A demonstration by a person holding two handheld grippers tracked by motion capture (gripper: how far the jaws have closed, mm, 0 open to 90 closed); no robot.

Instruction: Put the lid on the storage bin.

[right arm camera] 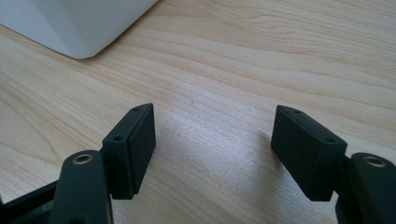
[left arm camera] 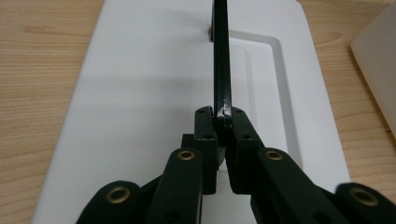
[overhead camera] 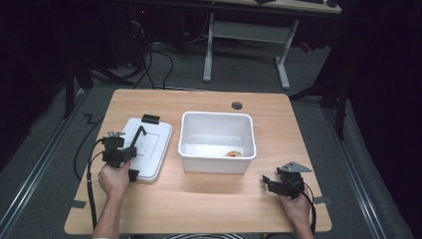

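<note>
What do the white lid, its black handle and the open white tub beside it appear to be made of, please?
The lid looks like moulded plastic: smooth matte white with rounded edges and a pressed-in panel. The handle, pinched in the left claw, looks like glossy black plastic, though coated metal is possible. The tub also seems plastic: thin, slightly translucent white walls with a rolled rim.

One white tub (overhead camera: 217,143) and one white lid (overhead camera: 147,147) on one table (overhead camera: 199,199). Two black clips on the lid: one raised (overhead camera: 139,135), one flat (overhead camera: 150,119). One orange thing (overhead camera: 234,154) inside the tub. Two tools: left (overhead camera: 130,152), right (overhead camera: 269,183).
</note>
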